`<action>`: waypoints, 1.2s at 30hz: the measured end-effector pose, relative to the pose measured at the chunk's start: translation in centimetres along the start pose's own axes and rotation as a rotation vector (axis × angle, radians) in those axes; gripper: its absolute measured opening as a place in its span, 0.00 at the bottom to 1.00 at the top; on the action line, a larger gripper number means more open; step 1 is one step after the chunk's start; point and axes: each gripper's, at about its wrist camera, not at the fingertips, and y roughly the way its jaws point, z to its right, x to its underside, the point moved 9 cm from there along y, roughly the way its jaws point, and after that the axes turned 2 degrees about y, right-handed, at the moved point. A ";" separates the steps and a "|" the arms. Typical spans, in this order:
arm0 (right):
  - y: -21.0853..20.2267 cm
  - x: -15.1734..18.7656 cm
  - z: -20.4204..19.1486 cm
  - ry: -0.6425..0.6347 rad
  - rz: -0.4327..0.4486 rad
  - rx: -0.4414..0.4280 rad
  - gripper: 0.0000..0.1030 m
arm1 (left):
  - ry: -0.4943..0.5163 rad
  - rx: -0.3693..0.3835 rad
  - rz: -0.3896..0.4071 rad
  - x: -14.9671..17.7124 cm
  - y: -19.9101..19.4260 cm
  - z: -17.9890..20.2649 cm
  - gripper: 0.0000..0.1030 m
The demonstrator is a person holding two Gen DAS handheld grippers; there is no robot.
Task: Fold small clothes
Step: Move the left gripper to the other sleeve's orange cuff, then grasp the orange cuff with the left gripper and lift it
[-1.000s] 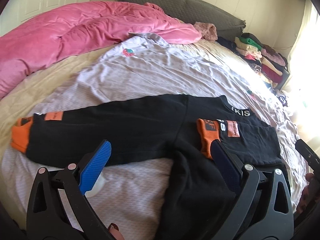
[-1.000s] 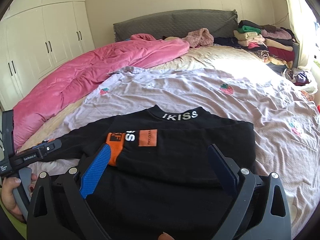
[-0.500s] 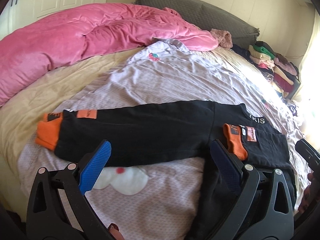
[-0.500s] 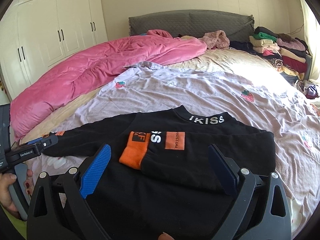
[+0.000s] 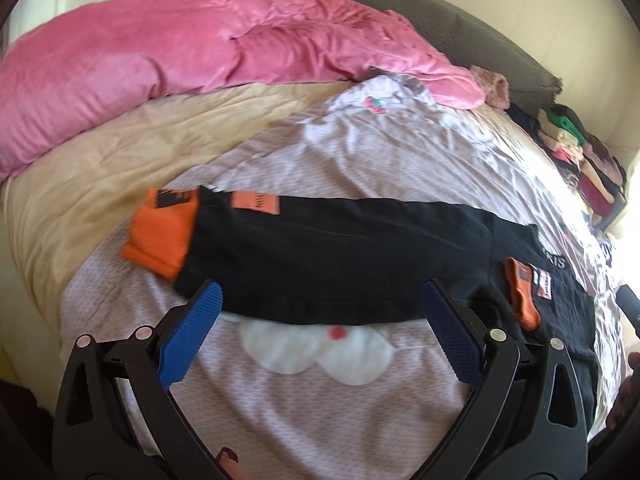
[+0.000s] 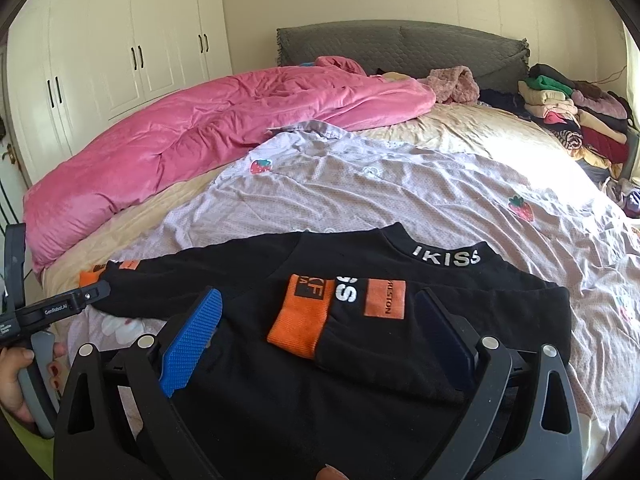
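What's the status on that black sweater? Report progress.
Done: one sleeve lies folded across the black sweater. In hand: nothing; left gripper and right gripper are both open, empty. Left: the other sleeve lies stretched out, unfolded; body fold remains.
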 end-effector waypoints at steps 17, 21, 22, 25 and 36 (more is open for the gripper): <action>3.4 -0.1 -5.2 -0.080 -0.053 -0.073 0.94 | -0.267 0.066 -0.055 1.2 2.1 -7.9 0.81; 5.3 1.2 -6.5 -0.113 -0.105 -0.086 0.94 | -0.336 0.093 -0.042 1.1 2.7 -8.8 0.73; 5.7 1.5 -6.9 -0.120 -0.117 -0.090 0.94 | -0.348 0.098 -0.037 1.1 2.8 -9.0 0.71; 6.4 2.5 -7.6 -0.125 -0.142 -0.107 0.94 | -0.382 0.108 -0.014 0.6 3.3 -9.4 0.67; 6.7 4.6 -6.9 -0.086 -0.176 -0.118 0.94 | -0.427 0.060 0.092 -1.0 4.6 -9.7 0.23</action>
